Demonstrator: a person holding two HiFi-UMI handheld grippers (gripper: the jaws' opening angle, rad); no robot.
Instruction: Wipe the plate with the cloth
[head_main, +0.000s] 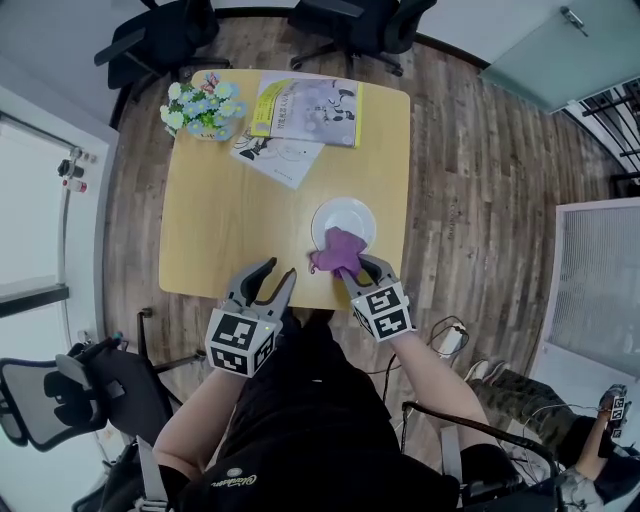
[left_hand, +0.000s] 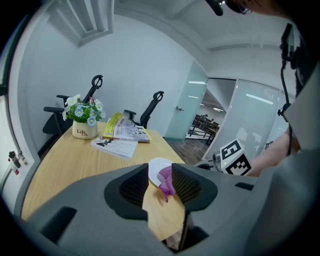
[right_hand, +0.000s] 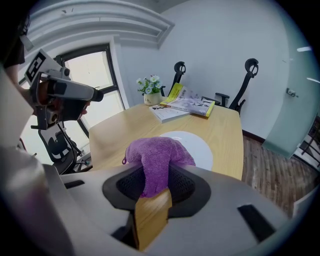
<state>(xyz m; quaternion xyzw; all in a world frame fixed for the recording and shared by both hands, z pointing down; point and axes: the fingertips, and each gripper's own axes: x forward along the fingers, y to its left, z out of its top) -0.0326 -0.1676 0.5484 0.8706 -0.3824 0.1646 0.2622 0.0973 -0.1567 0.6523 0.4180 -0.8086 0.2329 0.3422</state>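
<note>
Plate (head_main: 348, 212), white and round, sits near the front edge of the worktop (head_main: 220, 210) in the head view, with the purple cloth (head_main: 335, 248) draped over its near rim. The right tool (head_main: 361, 268) pinches the cloth's near end, and the left tool (head_main: 279, 272) hangs just to its left, apart from the cloth. The left gripper view shows that tool's jaws spread with only bare worktop between them, and the plate and cloth lie ahead. The right gripper view shows its jaws pressed on a fold of cloth, the rest bunched on the plate's near edge.
</note>
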